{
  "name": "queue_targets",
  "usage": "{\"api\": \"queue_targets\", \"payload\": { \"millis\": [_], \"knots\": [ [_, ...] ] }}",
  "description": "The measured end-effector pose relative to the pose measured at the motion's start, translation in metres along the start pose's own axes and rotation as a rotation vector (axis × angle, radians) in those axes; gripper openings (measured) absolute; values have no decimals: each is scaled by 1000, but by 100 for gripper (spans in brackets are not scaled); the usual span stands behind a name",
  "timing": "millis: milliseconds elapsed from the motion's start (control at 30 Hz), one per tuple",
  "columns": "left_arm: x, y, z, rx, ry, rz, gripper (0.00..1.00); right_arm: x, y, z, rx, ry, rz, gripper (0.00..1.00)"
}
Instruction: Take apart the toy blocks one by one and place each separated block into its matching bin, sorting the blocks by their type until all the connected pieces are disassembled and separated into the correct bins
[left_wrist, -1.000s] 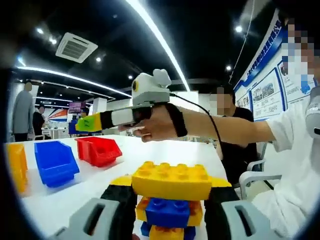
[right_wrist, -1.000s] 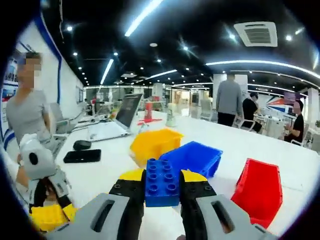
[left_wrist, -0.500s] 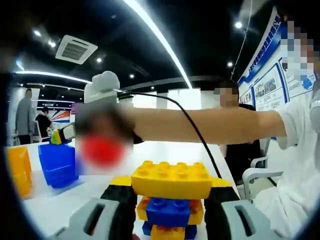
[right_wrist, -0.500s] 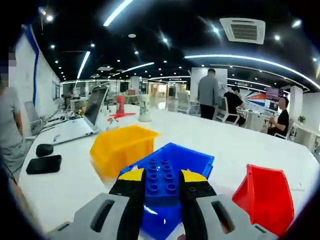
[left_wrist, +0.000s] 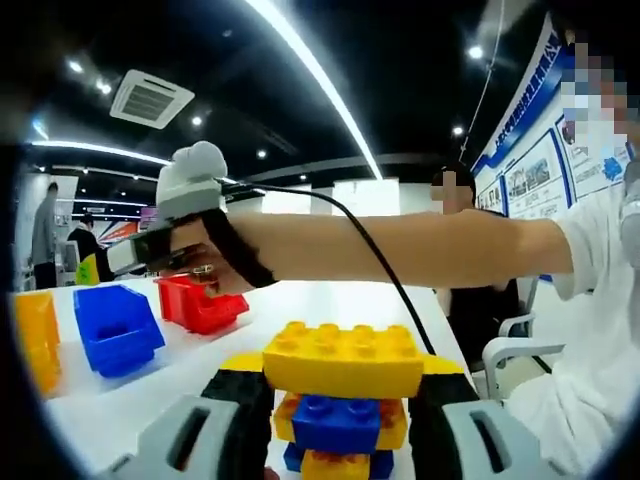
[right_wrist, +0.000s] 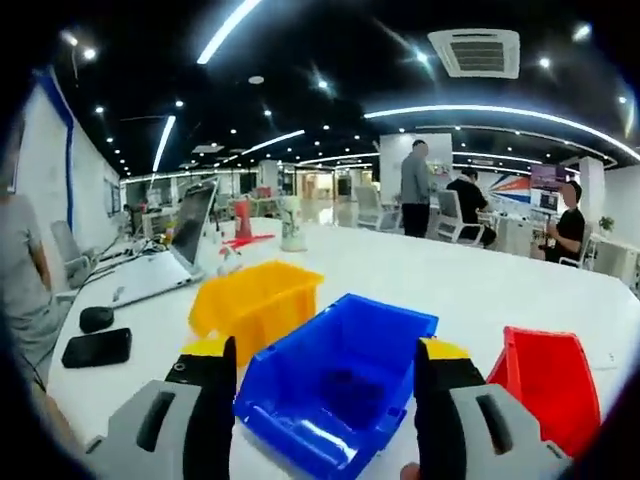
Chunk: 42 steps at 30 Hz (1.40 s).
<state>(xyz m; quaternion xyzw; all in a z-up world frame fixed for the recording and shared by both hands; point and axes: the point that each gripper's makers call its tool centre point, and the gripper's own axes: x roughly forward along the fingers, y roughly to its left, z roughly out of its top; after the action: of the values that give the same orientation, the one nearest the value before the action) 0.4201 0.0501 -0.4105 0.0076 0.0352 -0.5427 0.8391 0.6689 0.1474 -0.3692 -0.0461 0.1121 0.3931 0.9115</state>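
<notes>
A white table (right_wrist: 480, 280) carries three open-fronted bins set close together in a row. In the right gripper view, the yellow bin (right_wrist: 255, 300) sits to the left, the blue bin (right_wrist: 335, 385) in the middle and the red bin (right_wrist: 548, 385) to the right, the yellow and blue bins seeming to touch. Bare tabletop stretches well beyond the bins toward the far side. On the left of the table lie a black phone (right_wrist: 96, 347), a computer mouse (right_wrist: 96, 318) and an open laptop (right_wrist: 170, 260), well apart from the bins.

The right gripper (right_wrist: 325, 400) has its jaws spread wide, one on each side of the blue bin's front, with nothing between them. A blue block (right_wrist: 350, 385) lies inside the blue bin.

In the left gripper view, the left gripper (left_wrist: 340, 400) has its jaws closed on a stack of toy blocks (left_wrist: 340, 405): a wide yellow block (left_wrist: 342, 358) on top, a blue block beneath, with more yellow and blue below. The stack sits low in the near foreground, well apart from the bins. The person's right arm (left_wrist: 400, 250) reaches across the view above the table, its hand holding the right gripper over the bins. A seated person (left_wrist: 480, 290) is at the table's far right edge.
</notes>
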Motion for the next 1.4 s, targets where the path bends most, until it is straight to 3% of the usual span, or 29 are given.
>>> {"api": "queue_targets", "payload": {
  "millis": [167,433,667,800,1033,1233,1400],
  "knots": [
    [0,2,0,-1,-3,3,54,-21,9,1,-9,-14,42,67],
    [0,2,0,-7,-18,7,54,-98,37,-1,-69,-83,95,62],
    [1,1,0,-7,-22,16,54,-153,27,1,-116,-149,63,60],
    [-1,2,1,-7,-23,20,54,-181,26,2,-84,-184,79,58],
    [-5,3,0,-5,-18,20,54,-234,34,-14,-63,-214,116,57],
    [-5,3,-1,4,-24,23,54,-249,34,-47,-40,-178,114,57],
    [-5,4,-1,0,-28,35,55,-246,43,-51,-26,-173,135,57]
  ]
}}
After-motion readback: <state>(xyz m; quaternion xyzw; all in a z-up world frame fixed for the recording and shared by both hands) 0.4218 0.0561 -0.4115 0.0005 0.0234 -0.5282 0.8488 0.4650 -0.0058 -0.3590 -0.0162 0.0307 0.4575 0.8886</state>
